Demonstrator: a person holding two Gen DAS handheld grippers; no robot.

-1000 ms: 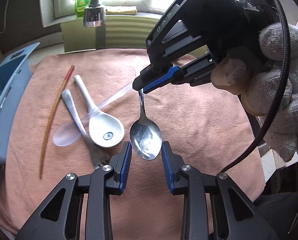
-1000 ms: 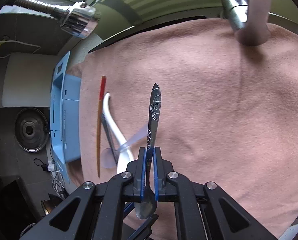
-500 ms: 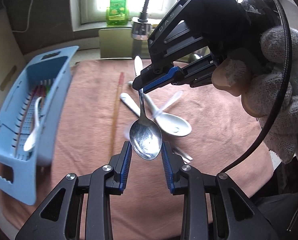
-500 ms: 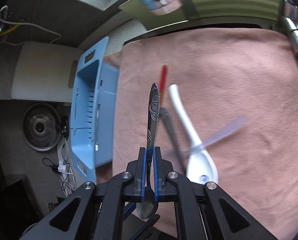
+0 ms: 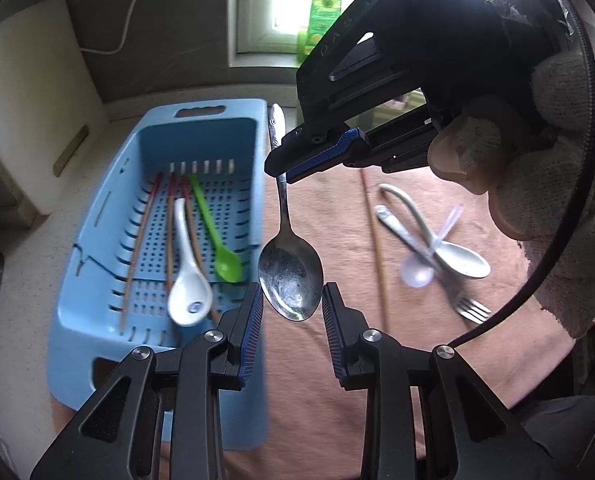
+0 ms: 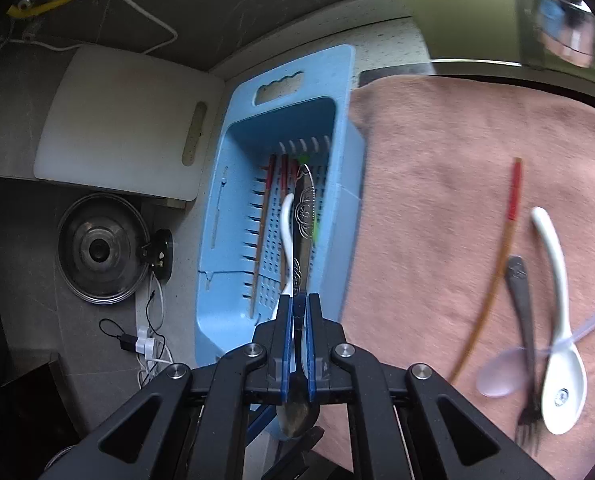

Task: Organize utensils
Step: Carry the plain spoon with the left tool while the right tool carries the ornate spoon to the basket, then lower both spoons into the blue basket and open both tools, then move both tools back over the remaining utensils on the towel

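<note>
A metal spoon hangs in the air over the right rim of the blue slotted basket. My right gripper is shut on its handle, with a gloved hand behind it. The pads of my left gripper press both sides of the spoon's bowl. In the basket lie a white ceramic spoon, a green spoon and chopsticks. On the brown cloth rest one chopstick, a fork, a white spoon and a clear plastic spoon.
A white cutting board and a glass pot lid lie left of the basket, with cables near them. A green bottle stands on the window sill. A steel tap head hangs at the far right.
Both grippers have carried the metal spoon leftward from over the cloth to the basket's edge. The basket has come into full view; the loose utensils now lie to the right.
</note>
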